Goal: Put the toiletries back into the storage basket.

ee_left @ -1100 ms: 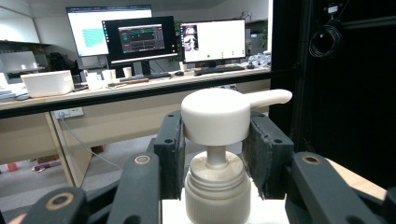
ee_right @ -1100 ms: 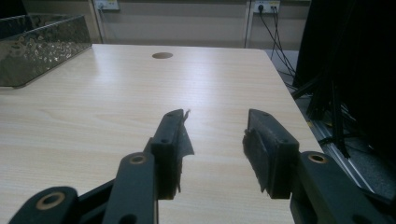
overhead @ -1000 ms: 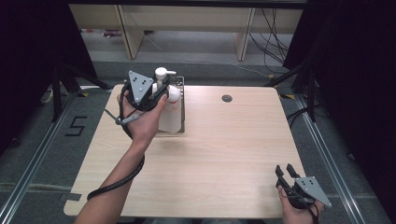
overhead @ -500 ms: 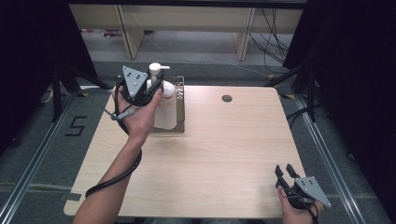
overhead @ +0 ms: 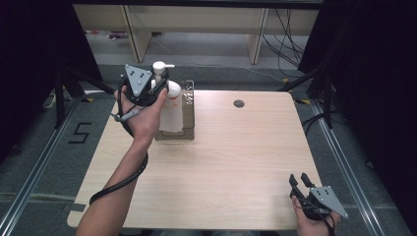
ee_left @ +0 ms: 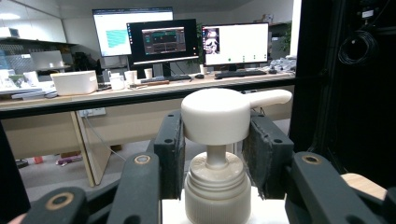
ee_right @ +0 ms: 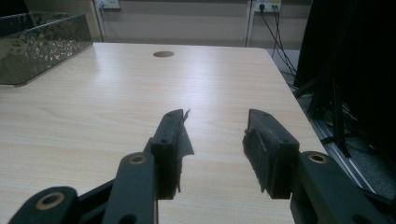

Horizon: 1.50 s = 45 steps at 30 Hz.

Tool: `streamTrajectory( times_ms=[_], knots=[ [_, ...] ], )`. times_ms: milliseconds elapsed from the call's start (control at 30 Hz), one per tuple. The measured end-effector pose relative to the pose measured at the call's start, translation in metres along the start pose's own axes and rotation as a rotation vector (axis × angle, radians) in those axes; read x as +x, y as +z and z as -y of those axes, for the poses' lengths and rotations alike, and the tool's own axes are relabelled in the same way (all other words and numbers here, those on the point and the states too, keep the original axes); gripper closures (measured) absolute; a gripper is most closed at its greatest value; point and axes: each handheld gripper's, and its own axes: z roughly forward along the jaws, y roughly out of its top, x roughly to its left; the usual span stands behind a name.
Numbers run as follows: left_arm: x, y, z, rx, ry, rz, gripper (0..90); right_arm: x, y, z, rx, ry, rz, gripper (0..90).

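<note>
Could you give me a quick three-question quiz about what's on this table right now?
1. What does the left gripper hold?
2. True or false: the right gripper holds something too.
3. The dark tray sits at the table's: A) far left, B) near right, C) middle.

Key:
1. A white pump bottle, gripped at its neck below the pump head.
2. False; its jaws stand open over bare table.
3. A.

Even overhead light, dark edges
</note>
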Motion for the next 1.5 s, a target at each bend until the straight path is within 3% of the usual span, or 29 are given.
streamTrajectory(
  times_ms=[567,667,700,900,967,1033,1100,1200,1267,1500],
  knots=[
    [0.005,0.014,-0.001,0.003,0.007,-0.024,59.5,0.000,0.000,0.001,0.004,-0.003,-0.006,57.7],
    [0.005,0.017,-0.001,0.009,0.006,-0.030,59.5,-0.001,0.000,0.000,-0.003,-0.024,0.005,57.7],
    [0.005,0.018,-0.001,0.009,0.006,-0.031,59.6,0.002,0.000,0.001,0.009,0.016,0.006,57.6],
    [0.005,0.023,-0.001,0.010,0.006,-0.038,59.5,0.001,0.001,0.001,0.003,0.004,-0.008,57.5],
    [0.005,0.024,-0.001,0.010,-0.002,-0.038,59.5,0.002,0.000,0.001,0.011,0.020,0.004,57.6],
    [0.005,0.025,0.000,0.014,-0.005,-0.039,59.5,0.002,0.000,0.001,0.009,0.016,0.004,57.5],
    [0.005,0.027,0.001,0.014,-0.003,-0.040,59.5,-0.001,0.000,0.001,-0.003,-0.024,0.004,57.6],
    [0.005,0.029,0.003,0.020,-0.002,-0.046,59.5,0.003,0.000,0.001,0.006,0.018,-0.002,57.6],
    [0.005,0.031,0.004,0.024,-0.002,-0.050,59.5,0.001,0.001,0.001,0.002,-0.012,-0.007,57.5],
    [0.005,0.034,0.006,0.031,0.001,-0.061,59.5,0.000,0.001,0.001,0.008,-0.014,-0.014,57.5]
  ],
)
